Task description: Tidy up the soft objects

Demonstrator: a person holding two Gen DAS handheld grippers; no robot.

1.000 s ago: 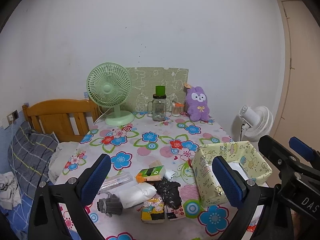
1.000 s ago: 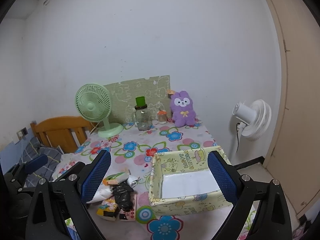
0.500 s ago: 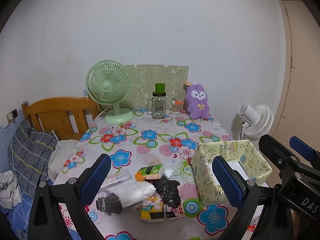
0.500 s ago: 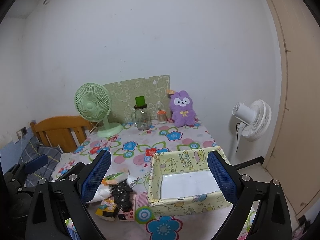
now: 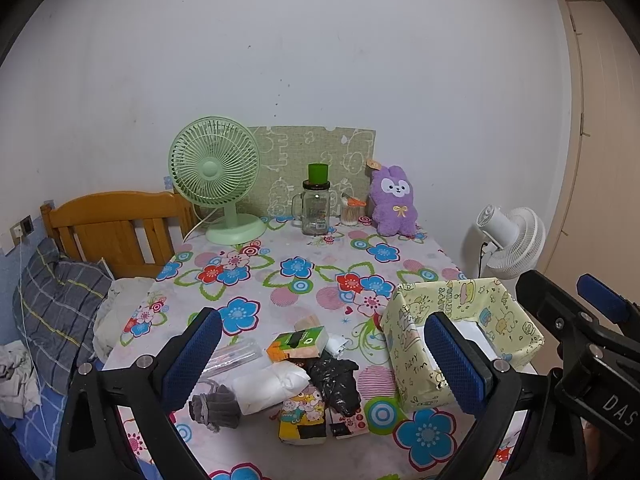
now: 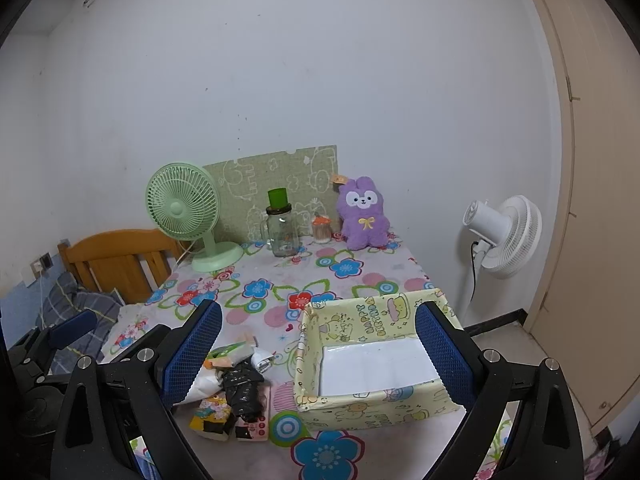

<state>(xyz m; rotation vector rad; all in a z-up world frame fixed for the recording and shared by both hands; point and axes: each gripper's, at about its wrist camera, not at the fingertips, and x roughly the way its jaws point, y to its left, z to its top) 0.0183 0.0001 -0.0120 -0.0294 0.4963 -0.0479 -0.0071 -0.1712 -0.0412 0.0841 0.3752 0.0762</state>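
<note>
Lying in a tight heap at the near left of the flowered tablecloth [image 5: 304, 268] are the soft things: a white squashy pouch [image 5: 267, 386], a crumpled black plastic bag [image 5: 336, 380], a knotted grey sock bundle [image 5: 215, 405] and small printed tissue packs [image 5: 301, 420]. Just right of the heap sits the pale yellow cartoon-print fabric box [image 6: 372, 360], holding nothing I can see. The left gripper [image 5: 324, 364] and the right gripper [image 6: 318, 354] both hover spread wide, grasping nothing. The likely trouble is the crowding — a pinch may drag two overlapping items at once — and the box's limp walls could fold inward if a finger catches the rim.
</note>
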